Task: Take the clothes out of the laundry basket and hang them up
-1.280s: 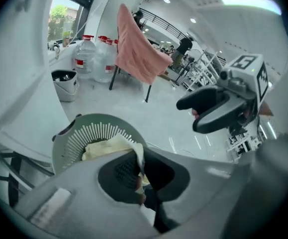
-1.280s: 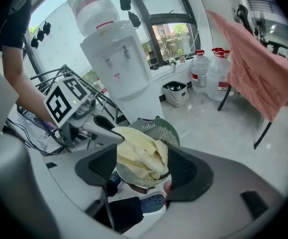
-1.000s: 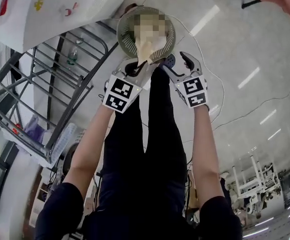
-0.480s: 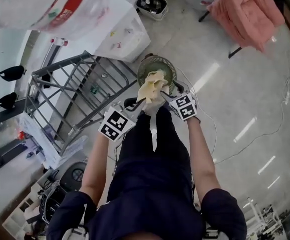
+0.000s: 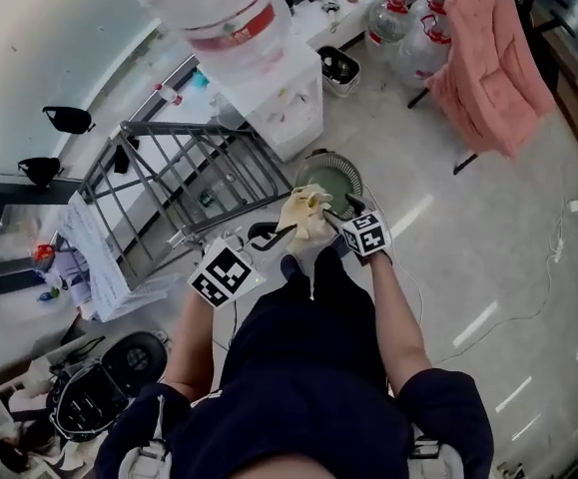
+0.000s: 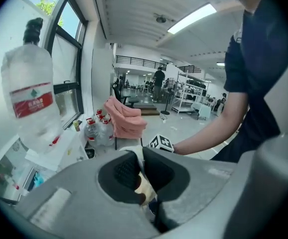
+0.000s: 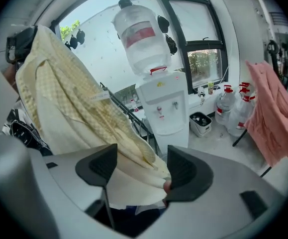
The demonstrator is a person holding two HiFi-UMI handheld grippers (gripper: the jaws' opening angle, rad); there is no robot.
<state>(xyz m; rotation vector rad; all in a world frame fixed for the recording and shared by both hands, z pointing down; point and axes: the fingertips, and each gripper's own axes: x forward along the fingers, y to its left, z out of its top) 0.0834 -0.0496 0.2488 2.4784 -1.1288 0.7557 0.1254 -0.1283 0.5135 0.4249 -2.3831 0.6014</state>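
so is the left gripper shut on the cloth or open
Shut on it: in the left gripper view the left gripper has its jaws together, a fold of the cream cloth pinched between them.

Bright daylight from windows, ceiling strip light glaring, fisheye edges dark and warped, sharp focus

garment: soft, pale checked cloth; drying rack: grey metal tube; floor: smooth, glossy; water bottle: clear plastic

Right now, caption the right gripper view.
Yellow checked garment draped through the spread jaws of the right gripper, water dispenser behind.
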